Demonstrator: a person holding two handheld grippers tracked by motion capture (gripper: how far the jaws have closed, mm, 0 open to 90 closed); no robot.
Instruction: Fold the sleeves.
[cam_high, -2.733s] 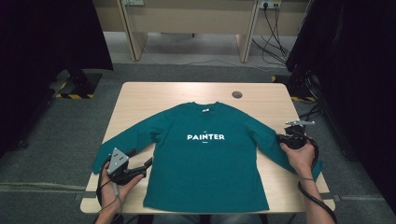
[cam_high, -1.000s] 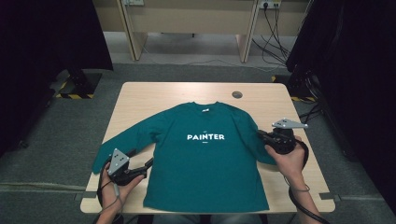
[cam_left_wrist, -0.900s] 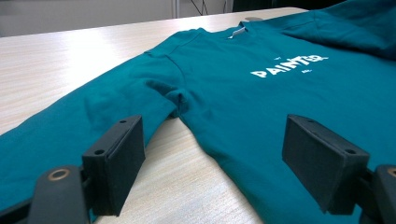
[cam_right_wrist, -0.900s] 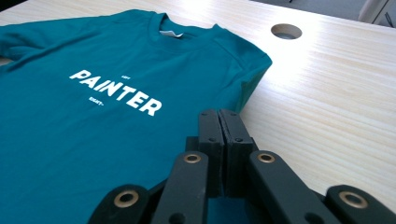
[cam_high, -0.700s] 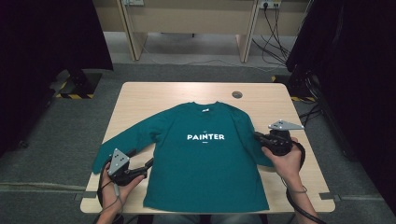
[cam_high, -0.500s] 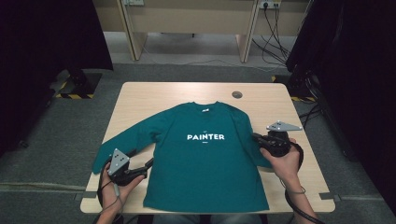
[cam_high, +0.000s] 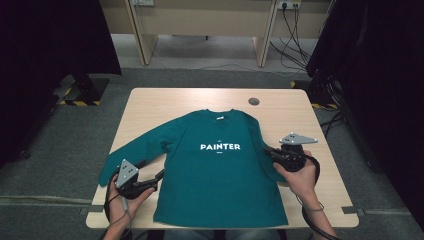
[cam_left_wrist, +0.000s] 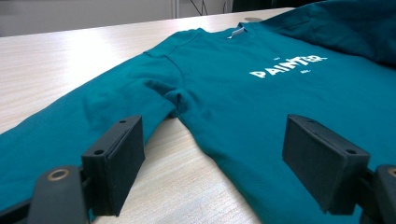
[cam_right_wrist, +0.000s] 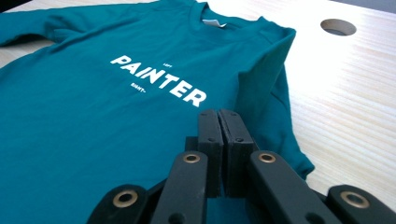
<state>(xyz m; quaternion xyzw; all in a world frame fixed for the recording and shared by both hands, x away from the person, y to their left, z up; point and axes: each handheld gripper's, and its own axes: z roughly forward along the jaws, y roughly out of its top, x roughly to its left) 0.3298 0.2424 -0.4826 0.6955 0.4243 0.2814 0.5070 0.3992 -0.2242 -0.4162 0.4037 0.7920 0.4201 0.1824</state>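
Note:
A teal long-sleeved shirt (cam_high: 215, 170) printed PAINTER lies flat, front up, on the light wooden table (cam_high: 295, 115). My left gripper (cam_high: 151, 169) rests at the shirt's left side near the armpit. It is open, one jaw over the left sleeve and the other over the body (cam_left_wrist: 261, 93), with bare table between them. My right gripper (cam_high: 266, 149) is shut on the right sleeve, which it holds at the shirt's right edge. That sleeve (cam_right_wrist: 275, 93) lies folded inward along the body, beside the shut jaws of the right gripper (cam_right_wrist: 218, 114).
A round cable hole (cam_high: 254, 101) sits in the table behind the collar, and the same hole (cam_right_wrist: 338, 26) shows at the far right of the right gripper view. Bare wood lies right of the shirt. Desks, cables and dark curtains surround the table.
My right gripper has moved left toward the shirt's body, drawing the right sleeve inward with it. The left gripper has stayed where it was, open.

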